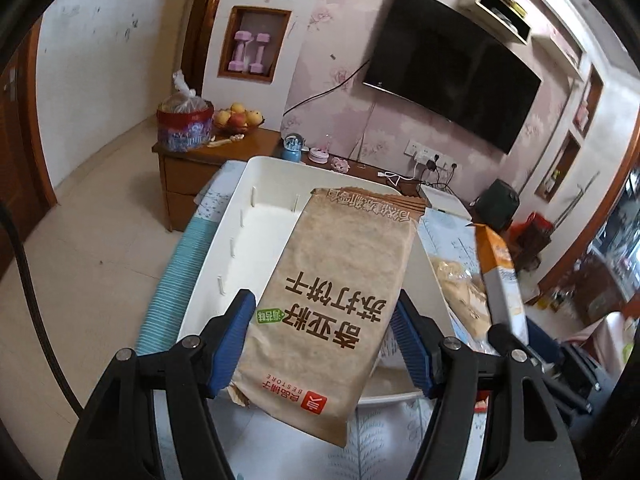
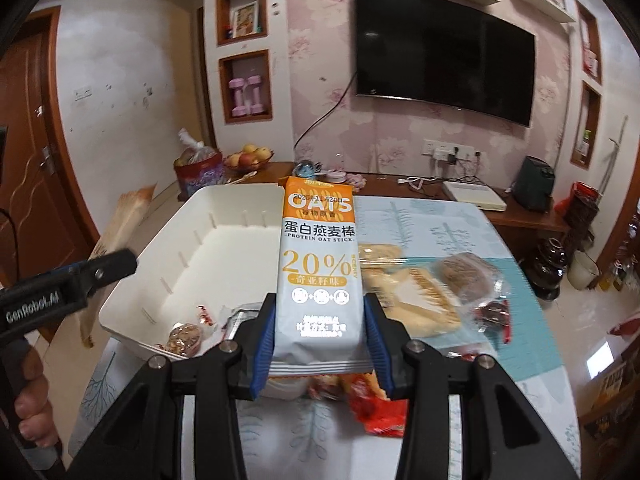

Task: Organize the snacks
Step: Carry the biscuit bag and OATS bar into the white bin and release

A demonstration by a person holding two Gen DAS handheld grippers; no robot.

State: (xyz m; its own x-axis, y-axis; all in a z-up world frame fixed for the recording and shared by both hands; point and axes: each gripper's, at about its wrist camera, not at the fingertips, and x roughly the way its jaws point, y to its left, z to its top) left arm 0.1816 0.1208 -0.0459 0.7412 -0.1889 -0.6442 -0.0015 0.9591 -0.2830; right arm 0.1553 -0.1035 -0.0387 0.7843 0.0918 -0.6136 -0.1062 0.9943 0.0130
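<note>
Left gripper (image 1: pixel 324 344) clamps cracker pack (image 1: pixel 332 292), right gripper (image 2: pixel 320 340) oat bar (image 2: pixel 318 264) (loose snacks (image 2: pixel 424 296) beside white bin (image 2: pixel 132 288))

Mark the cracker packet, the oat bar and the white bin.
cracker packet (image 1: pixel 340 292), left wrist view, printed front.
oat bar (image 2: pixel 318 276), right wrist view, wrapper middle.
white bin (image 2: pixel 236 200), right wrist view, far wall.

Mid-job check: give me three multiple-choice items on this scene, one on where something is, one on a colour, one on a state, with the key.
1. Where is the white bin?
A. on the floor
B. on the table
C. on the TV cabinet

2. The top band of the oat stick pack is:
A. orange
B. green
C. purple

3. The left tool is:
A. open and empty
B. shut on the brown cracker pack
C. out of view

Key: B, the bin rests on the patterned tablecloth; A, orange band behind OATS; B, blue pads press the pack's sides.
</note>
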